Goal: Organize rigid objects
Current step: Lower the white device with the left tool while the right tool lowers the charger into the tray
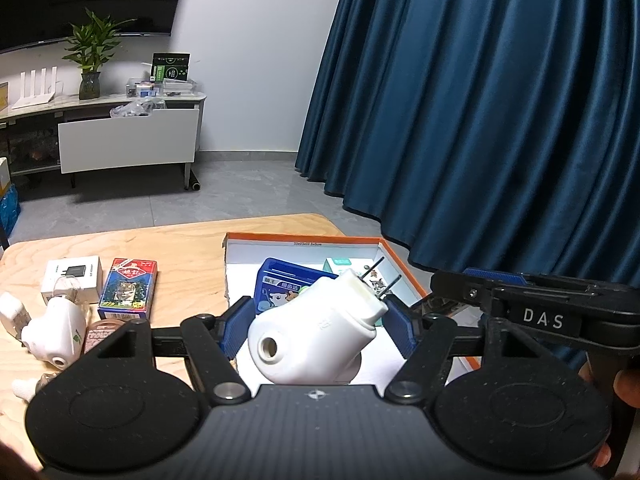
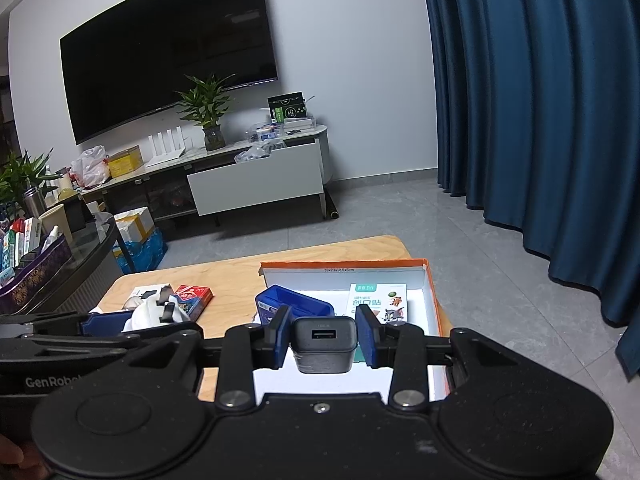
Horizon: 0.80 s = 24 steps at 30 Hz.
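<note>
My left gripper [image 1: 318, 328] is shut on a white plug-in device [image 1: 316, 340], which is tilted with its two metal prongs pointing up and to the right. It hangs over the near part of an orange-rimmed white box [image 1: 304, 237]. My right gripper [image 2: 324, 336] is shut on a dark grey USB charger [image 2: 323, 346], port facing the camera, above the same box [image 2: 344, 265]. A blue box [image 2: 296, 306] and a white-and-teal plaster pack [image 2: 378, 302] lie inside it.
On the wooden table [image 1: 188, 252], left of the box, lie a red-and-blue card pack [image 1: 128, 288], a white charger carton [image 1: 72, 280], a second white plug-in device [image 1: 56, 332] and small bottles. Blue curtains [image 1: 480, 120] hang to the right, and a TV stand stands beyond.
</note>
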Each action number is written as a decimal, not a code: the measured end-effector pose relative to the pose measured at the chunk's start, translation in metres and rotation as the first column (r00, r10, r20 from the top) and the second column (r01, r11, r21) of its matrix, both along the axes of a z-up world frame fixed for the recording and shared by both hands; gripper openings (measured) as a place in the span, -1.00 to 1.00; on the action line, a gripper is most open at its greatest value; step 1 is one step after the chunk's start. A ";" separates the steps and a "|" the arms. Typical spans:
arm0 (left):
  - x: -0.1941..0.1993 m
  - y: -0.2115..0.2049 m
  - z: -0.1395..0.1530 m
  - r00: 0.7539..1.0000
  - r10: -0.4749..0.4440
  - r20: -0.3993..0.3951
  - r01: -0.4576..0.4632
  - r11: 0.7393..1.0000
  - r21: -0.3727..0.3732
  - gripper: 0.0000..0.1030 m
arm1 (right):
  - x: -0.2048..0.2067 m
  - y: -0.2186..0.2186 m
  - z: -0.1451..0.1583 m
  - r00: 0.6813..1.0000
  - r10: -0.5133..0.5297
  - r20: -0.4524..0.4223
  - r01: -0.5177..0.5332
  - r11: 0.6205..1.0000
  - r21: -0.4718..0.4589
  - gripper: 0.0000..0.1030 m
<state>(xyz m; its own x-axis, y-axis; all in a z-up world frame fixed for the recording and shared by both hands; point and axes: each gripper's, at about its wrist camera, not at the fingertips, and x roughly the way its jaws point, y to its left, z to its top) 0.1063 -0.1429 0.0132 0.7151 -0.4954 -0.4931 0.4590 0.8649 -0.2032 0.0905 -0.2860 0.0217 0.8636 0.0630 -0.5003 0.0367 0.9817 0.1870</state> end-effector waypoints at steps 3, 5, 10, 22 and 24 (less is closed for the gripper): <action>0.000 0.000 0.000 1.000 -0.003 0.000 0.003 1.000 -0.001 0.38 | 0.001 -0.002 0.000 1.000 -0.004 -0.001 0.004 1.000 0.001 -0.16; 0.001 -0.001 -0.001 1.000 -0.005 -0.002 0.005 1.000 0.000 0.38 | 0.001 -0.003 0.000 1.000 -0.006 0.000 0.006 1.000 0.000 -0.16; 0.002 0.000 -0.002 1.000 -0.007 -0.003 0.007 1.000 0.000 0.38 | 0.001 -0.003 0.000 1.000 -0.006 -0.001 0.006 1.000 0.001 -0.16; 0.001 -0.005 -0.004 1.000 -0.012 -0.005 0.012 1.000 0.005 0.38 | 0.002 -0.003 -0.004 1.000 -0.011 -0.004 0.011 1.000 0.005 -0.16; 0.002 -0.006 -0.004 1.000 -0.015 -0.006 0.015 1.000 0.006 0.38 | 0.002 -0.004 -0.005 1.000 -0.014 -0.003 0.014 1.000 0.008 -0.16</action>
